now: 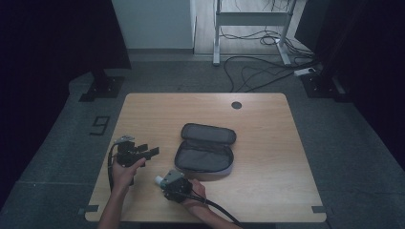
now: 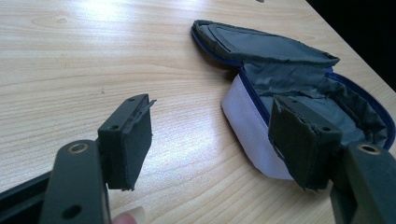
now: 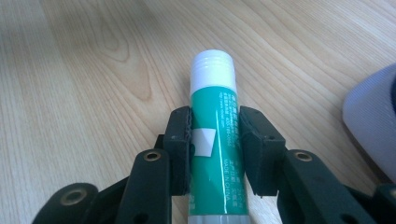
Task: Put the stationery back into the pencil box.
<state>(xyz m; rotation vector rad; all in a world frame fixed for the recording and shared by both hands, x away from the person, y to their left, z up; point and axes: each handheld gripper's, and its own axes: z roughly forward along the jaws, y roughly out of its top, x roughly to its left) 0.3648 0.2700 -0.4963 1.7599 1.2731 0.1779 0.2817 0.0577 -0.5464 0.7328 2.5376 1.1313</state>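
While clamped between jaws, green white-capped glue stick (image 3: 216, 135).

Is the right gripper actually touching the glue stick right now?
Touching. In the right gripper view, both pads press the glue stick's green body.

Dim, dark-edged high view; brighter gripper views, tabletop (image 2: 93, 56) glare.

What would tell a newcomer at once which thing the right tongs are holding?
Start at the wooden table and find the open grey pencil case near its middle. Just toward the person's side of the case, the right tongs are shut on a glue stick. It is a green tube with a white ribbed cap and printed label, the one colourful item beside the grey case.
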